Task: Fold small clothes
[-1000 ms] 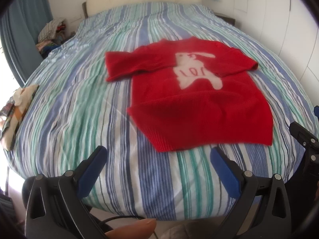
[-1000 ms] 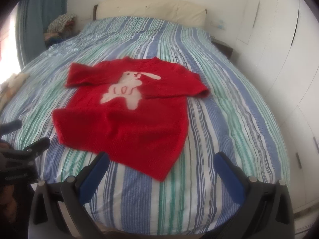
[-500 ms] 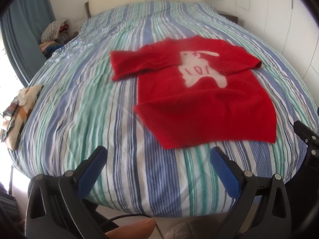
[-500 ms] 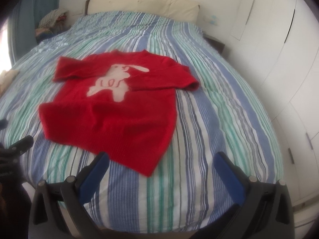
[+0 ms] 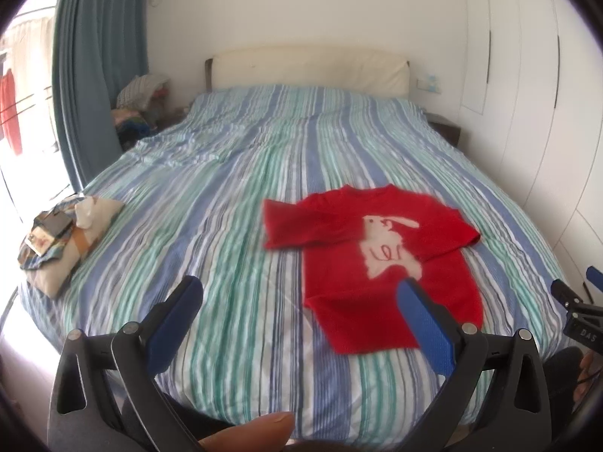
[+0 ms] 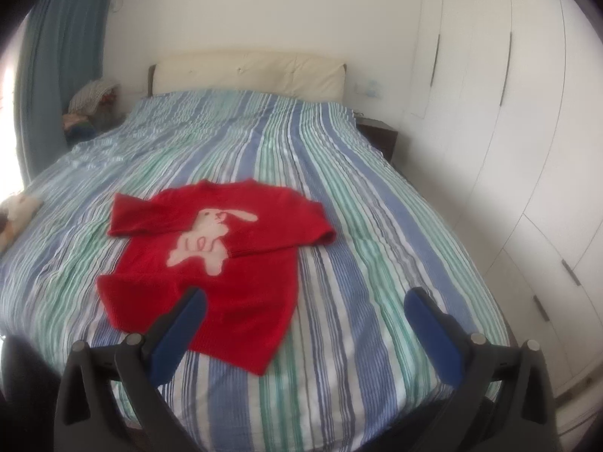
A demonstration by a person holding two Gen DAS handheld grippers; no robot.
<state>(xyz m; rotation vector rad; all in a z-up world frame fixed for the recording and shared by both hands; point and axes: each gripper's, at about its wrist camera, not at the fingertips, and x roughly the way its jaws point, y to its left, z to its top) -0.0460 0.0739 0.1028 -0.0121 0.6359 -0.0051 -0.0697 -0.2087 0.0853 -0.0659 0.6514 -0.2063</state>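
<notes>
Sweater [image 5: 380, 260], red with a pale rabbit on its chest, now sits lower in both views than a second ago, the headboard [image 5: 307, 66] newly visible beyond it. It lies flat near the striped bed's [image 5: 226, 203] foot, both sleeves folded inward. Left gripper [image 5: 297, 297] and right gripper [image 6: 307, 310] hover spread wide, empty, above that foot edge.

Home bedroom: striped bed [image 5: 233, 203], padded headboard [image 5: 309, 66], curtain [image 5: 94, 56], wardrobe doors [image 6: 527, 113].
</notes>
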